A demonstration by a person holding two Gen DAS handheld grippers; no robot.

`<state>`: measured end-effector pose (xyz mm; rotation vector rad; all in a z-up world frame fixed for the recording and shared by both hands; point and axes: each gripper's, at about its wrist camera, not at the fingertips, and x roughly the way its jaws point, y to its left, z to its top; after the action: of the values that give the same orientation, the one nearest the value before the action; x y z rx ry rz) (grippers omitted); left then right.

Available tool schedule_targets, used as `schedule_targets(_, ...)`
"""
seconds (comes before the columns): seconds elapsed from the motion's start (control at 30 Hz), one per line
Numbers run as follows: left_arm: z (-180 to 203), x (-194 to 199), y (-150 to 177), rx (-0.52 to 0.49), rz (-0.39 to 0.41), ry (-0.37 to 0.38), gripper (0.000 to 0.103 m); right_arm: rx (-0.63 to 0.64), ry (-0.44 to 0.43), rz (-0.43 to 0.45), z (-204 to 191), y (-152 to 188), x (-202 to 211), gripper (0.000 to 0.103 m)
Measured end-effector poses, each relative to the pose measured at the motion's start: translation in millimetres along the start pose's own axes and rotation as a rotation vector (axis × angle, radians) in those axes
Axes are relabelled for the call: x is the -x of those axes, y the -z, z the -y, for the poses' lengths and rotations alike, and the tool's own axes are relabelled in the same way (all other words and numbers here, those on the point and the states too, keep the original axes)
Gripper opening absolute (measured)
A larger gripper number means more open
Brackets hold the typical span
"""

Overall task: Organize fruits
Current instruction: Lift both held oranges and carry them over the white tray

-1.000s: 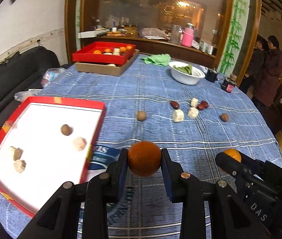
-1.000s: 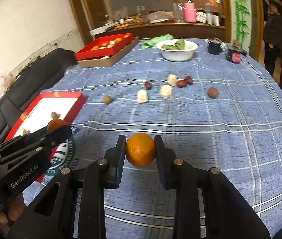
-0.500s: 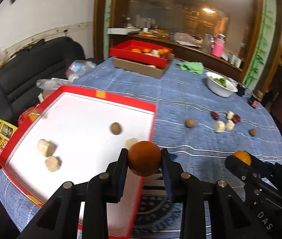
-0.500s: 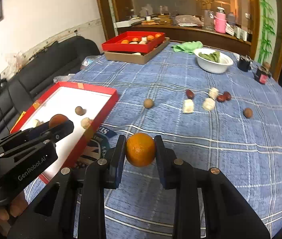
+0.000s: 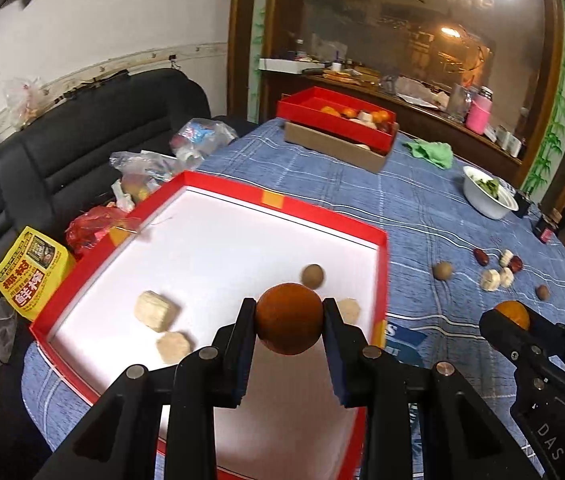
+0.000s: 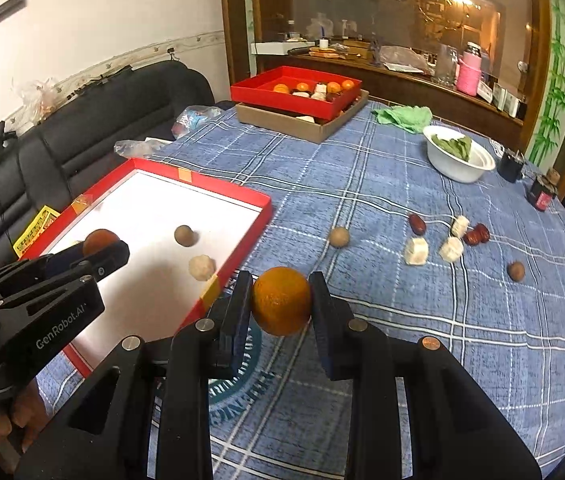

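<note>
Presently left tongs (image 5: 289, 320) and right tongs (image 6: 281, 302) each clamp an orange, left above the red tray (image 5: 380, 264).

Left wrist view peers down along its own black tongs (image 5: 288, 320), close above the shallow red-rimmed white tray (image 5: 324, 227), facing the far wooden-framed glass cabinet (image 5: 402, 20). Right wrist view looks down the same way from beside the tray (image 6: 238, 196), over the blue checked cloth on the bench (image 6: 422, 320). Both views share tray, cloth and the white round bowl (image 5: 482, 200) (image 6: 458, 168); each catches the other's tongs at its edge.
</note>
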<state>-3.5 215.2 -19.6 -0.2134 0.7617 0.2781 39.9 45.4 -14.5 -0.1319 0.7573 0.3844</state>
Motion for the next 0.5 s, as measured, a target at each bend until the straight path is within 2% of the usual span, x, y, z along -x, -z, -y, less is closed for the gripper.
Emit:
schedule_targets(0.23,-26,-9,-6,0.020,-0.008,-0.082,0.031,0.019,-0.015,0.000,-22,-9,-11,0.028)
schedule_targets(0.5,-60,-19,-12,0.053,-0.017,-0.184,0.031,0.042,-0.132,-0.027,-62,-21,-37,0.028)
